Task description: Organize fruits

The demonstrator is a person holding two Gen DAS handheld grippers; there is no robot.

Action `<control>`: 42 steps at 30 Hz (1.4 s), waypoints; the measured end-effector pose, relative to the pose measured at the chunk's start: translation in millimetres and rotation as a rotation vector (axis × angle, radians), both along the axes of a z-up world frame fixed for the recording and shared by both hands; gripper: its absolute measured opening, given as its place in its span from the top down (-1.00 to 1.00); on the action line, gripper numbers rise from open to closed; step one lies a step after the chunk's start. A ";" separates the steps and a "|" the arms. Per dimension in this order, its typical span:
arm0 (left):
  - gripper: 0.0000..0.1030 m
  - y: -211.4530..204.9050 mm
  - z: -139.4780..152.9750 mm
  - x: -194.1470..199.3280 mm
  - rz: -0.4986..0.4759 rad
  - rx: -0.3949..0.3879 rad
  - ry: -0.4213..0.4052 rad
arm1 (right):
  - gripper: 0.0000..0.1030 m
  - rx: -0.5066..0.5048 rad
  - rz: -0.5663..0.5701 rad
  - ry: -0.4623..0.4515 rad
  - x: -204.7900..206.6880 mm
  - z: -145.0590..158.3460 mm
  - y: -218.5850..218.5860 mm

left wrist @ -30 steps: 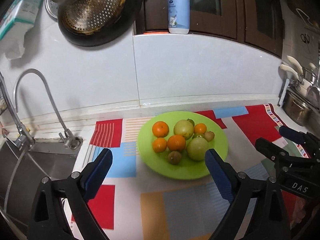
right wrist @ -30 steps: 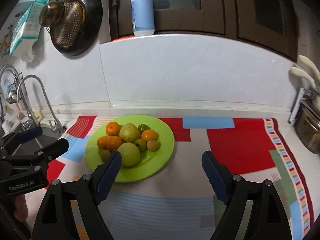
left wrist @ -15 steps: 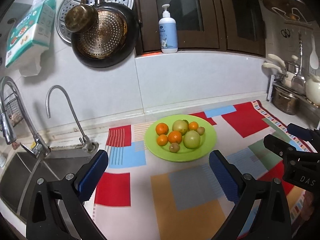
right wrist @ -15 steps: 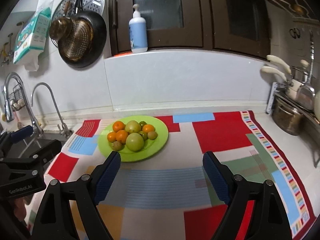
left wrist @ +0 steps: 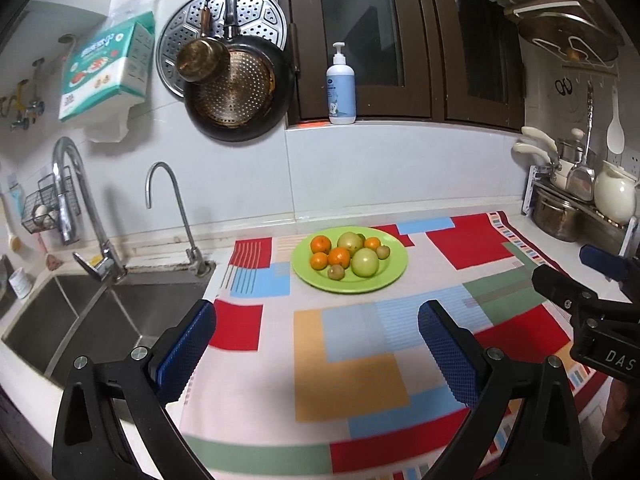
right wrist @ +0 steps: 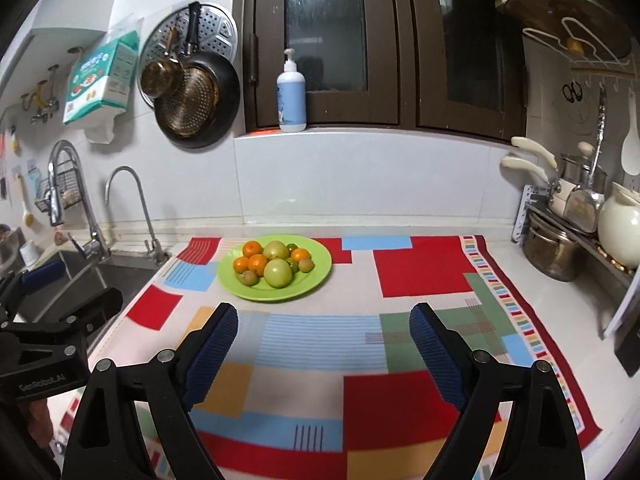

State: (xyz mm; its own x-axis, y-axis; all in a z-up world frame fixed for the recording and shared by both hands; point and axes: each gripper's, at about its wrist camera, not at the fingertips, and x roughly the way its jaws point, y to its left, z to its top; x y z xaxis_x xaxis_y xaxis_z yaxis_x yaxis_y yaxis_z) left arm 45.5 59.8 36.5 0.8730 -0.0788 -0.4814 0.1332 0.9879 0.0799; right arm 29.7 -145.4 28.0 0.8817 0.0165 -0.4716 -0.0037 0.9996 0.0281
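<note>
A green plate [left wrist: 384, 278] [right wrist: 316, 276] sits at the back of a patchwork cloth [left wrist: 360, 360] [right wrist: 420, 276]. It holds several fruits: oranges [left wrist: 321, 245] [right wrist: 253, 249], two green apples [left wrist: 365, 262] [right wrist: 277, 273] and small brownish fruits [left wrist: 335, 272] [right wrist: 249, 278]. My left gripper [left wrist: 316, 344] is open and empty, well in front of the plate. My right gripper [right wrist: 323, 336] is open and empty, in front and to the right of the plate. Each gripper shows at the edge of the other's view.
A steel sink [left wrist: 100, 320] with two taps [left wrist: 168, 208] lies left of the cloth. Pots and a white kettle [right wrist: 620, 228] stand on a rack at the right. Pans [left wrist: 236, 88] and a tissue pack hang on the wall; a soap bottle [left wrist: 341, 88] stands on the sill.
Both grippers have pulled back and up from the plate, which now looks smaller and farther. Both stay open and empty. The fruits have not moved.
</note>
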 end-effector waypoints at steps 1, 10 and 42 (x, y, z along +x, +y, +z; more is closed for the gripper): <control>-0.99 -0.9 0.6 -7.7 0.004 0.002 0.001 | -0.72 -0.002 0.003 -0.004 -4.3 1.2 -0.2; -1.00 -7.5 2.5 -57.2 0.011 0.008 -0.011 | -0.76 -0.009 0.011 -0.009 -52.4 2.9 -7.8; -1.00 -13.4 4.7 -112.1 0.041 0.021 -0.017 | -0.76 0.007 0.064 0.005 -101.7 -2.8 -20.9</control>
State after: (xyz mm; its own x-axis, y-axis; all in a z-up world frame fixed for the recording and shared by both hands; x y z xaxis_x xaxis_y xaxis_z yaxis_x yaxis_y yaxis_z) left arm -66.6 46.4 41.2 0.8836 -0.0329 -0.4672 0.0910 0.9906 0.1024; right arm -72.0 -166.4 25.2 0.8763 0.0761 -0.4757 -0.0675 0.9971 0.0351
